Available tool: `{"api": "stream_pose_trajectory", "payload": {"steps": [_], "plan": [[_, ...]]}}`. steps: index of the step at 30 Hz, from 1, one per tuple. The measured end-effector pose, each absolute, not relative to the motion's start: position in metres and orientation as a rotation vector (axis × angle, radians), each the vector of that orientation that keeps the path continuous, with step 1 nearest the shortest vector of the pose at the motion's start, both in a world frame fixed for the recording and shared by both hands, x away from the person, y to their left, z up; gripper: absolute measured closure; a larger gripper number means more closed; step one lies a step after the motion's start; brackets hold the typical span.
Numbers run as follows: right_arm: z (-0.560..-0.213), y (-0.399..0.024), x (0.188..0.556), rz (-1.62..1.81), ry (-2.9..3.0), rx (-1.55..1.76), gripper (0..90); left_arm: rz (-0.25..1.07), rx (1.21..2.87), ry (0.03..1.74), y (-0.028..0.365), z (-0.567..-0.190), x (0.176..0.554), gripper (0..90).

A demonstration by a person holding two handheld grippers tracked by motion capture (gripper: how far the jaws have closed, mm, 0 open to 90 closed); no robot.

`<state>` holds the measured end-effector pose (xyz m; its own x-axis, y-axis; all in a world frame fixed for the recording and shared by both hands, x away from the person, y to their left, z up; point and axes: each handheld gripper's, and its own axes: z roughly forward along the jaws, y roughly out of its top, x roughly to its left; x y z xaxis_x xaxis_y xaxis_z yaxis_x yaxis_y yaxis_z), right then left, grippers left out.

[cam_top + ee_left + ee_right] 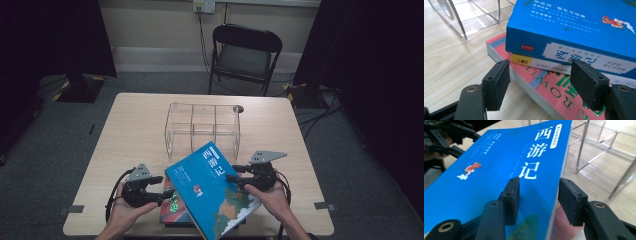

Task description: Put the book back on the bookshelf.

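Wooden table (135, 125), clear acrylic organizer (202, 125) beside stacked blue book (212, 187)

Top book (212, 192): bright blue cover, white title characters, small red-orange figure, green-brown map patch at the lower end. Bottom book (544, 86): red cover, green lettering, pale blue stripe. Middle book (524, 60): white spine, yellow label. Organiser (202, 125) was clear acrylic. Worktop (135, 130): light wood grain. Both tools (150, 187) black.

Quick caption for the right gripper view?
Right gripper straddling the blue book's edge, jaws not yet pressing, clear acrylic organizer behind.
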<state>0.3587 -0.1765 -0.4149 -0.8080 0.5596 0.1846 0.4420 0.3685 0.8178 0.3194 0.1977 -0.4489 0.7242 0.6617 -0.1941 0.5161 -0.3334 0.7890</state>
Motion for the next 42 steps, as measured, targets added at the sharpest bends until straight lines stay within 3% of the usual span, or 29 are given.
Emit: {"api": "stream_pose_trajectory", "payload": {"steps": [13,16,24,27,29,33,39,42], "plan": [[-0.415,-0.185,0.338,1.404,2.458,0.995,52.2,0.211,1.986,0.923,0.193,-0.452,0.344,28.8],[-0.413,-0.181,0.328,1.363,2.434,0.992,51.7,0.232,2.000,0.976,0.192,-0.458,0.357,33.7],[-0.415,-0.186,0.320,1.407,2.440,1.025,50.7,0.239,1.997,0.984,0.189,-0.456,0.361,37.1],[-0.415,-0.186,0.324,1.419,2.445,0.998,45.7,0.200,1.967,0.963,0.194,-0.452,0.357,29.8],[-0.416,-0.183,0.330,1.418,2.439,0.995,39.0,0.212,1.936,0.958,0.196,-0.443,0.352,29.6],[-0.413,-0.177,0.345,1.419,2.414,0.976,37.2,0.218,1.864,0.922,0.197,-0.424,0.344,30.5],[-0.416,-0.176,0.357,1.443,2.374,0.994,49.9,0.137,1.893,0.829,0.178,-0.423,0.337,31.8],[-0.420,-0.181,0.355,1.474,2.405,1.069,50.0,0.096,1.899,0.833,0.169,-0.426,0.339,29.5]]}}
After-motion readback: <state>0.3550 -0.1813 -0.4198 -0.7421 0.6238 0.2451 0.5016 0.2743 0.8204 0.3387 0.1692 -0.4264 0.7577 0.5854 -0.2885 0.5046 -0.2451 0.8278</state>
